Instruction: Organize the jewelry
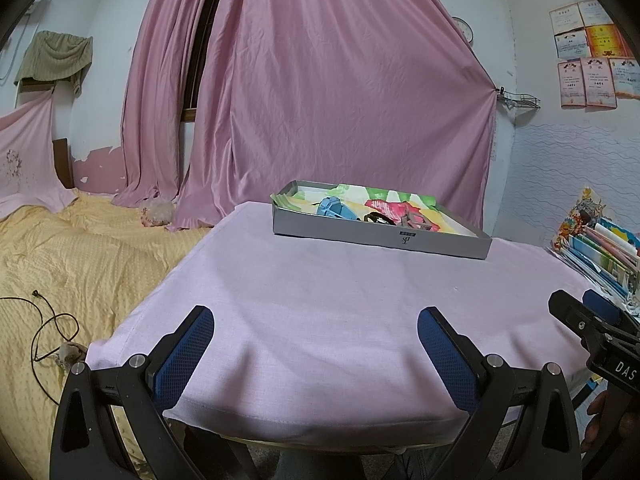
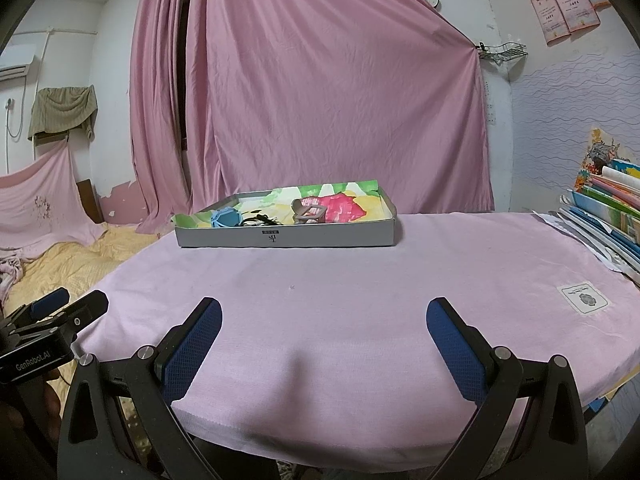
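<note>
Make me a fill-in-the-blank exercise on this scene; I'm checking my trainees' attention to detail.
1. The shallow grey cardboard tray rests on a table covered by a ____ cloth.
2. The left gripper and right gripper both have their jaws ____.
3. The blue plastic hair clip lies ____ the tray.
4. Both grippers' fingers carry textured pads coloured ____.

Missing words: pink; open; inside; blue
</note>
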Action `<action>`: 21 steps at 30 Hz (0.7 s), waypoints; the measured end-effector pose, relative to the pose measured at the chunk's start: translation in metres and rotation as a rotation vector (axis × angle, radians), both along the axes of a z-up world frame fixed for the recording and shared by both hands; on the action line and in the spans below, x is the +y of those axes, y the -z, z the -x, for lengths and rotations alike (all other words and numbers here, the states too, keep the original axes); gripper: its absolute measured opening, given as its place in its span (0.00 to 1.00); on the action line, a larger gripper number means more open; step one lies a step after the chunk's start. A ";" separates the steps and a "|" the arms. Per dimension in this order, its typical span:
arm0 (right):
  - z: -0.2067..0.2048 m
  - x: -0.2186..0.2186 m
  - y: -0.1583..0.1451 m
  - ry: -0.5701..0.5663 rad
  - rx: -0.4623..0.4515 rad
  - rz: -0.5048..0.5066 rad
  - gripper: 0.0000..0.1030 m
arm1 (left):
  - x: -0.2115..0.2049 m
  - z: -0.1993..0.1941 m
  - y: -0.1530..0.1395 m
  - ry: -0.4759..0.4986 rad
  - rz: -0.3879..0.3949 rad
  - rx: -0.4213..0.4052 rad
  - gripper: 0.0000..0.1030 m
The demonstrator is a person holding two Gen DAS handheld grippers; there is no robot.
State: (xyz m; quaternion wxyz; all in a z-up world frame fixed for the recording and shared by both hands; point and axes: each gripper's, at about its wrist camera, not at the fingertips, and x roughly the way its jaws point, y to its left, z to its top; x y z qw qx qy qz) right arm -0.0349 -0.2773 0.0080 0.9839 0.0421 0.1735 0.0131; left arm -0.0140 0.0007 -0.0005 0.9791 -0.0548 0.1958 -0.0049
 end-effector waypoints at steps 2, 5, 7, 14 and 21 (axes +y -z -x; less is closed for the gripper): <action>0.000 0.000 0.000 0.000 0.000 0.000 0.98 | 0.000 0.000 0.000 0.001 -0.001 0.000 0.99; 0.000 0.000 0.000 0.000 0.000 0.000 0.98 | 0.000 -0.001 0.000 0.000 -0.001 0.000 0.99; 0.000 0.000 0.000 0.000 0.000 0.000 0.98 | 0.000 0.000 0.000 0.000 -0.001 0.001 0.99; 0.000 0.000 0.000 0.000 0.000 0.000 0.98 | 0.000 0.000 0.000 -0.001 -0.001 0.001 0.99; 0.000 0.002 0.001 0.000 0.003 0.000 0.98 | 0.000 -0.001 0.000 0.000 0.000 0.001 0.99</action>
